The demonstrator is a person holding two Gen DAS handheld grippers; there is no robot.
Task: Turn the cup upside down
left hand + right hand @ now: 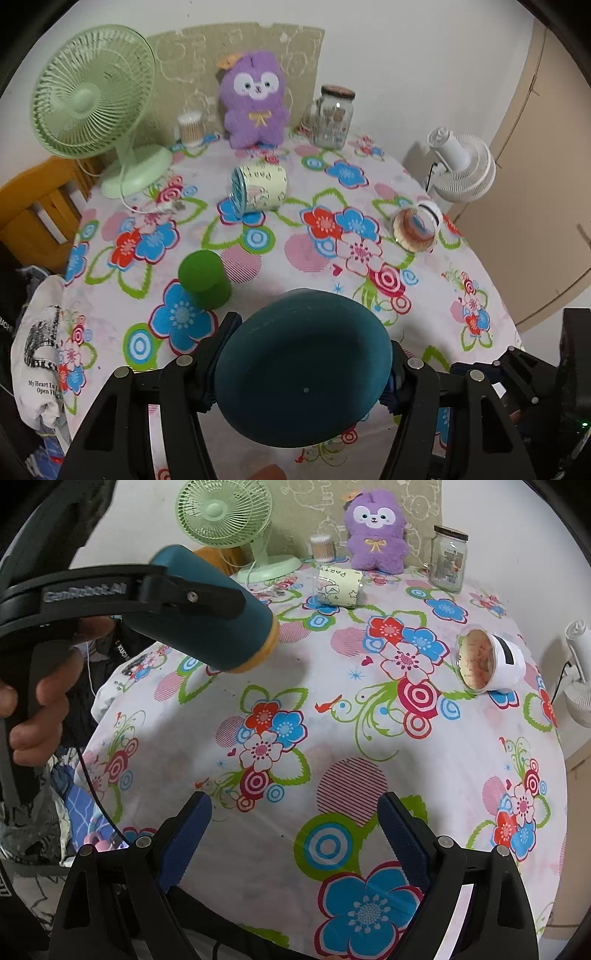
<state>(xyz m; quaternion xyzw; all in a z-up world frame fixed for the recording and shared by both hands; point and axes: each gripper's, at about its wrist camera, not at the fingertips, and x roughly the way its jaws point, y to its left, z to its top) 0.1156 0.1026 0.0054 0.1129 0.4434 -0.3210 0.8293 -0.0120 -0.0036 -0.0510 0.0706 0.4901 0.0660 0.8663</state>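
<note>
My left gripper is shut on a dark teal cup, its flat base facing the camera. In the right wrist view the same teal cup is held tilted above the table at the left, its orange rim pointing down and right, with the left gripper clamped on its sides. My right gripper is open and empty, low over the near part of the floral tablecloth.
A green cup stands upside down. A cream printed cup and a clear-lidded white cup lie on their sides. A green fan, purple plush, glass jar and white fan stand at the back.
</note>
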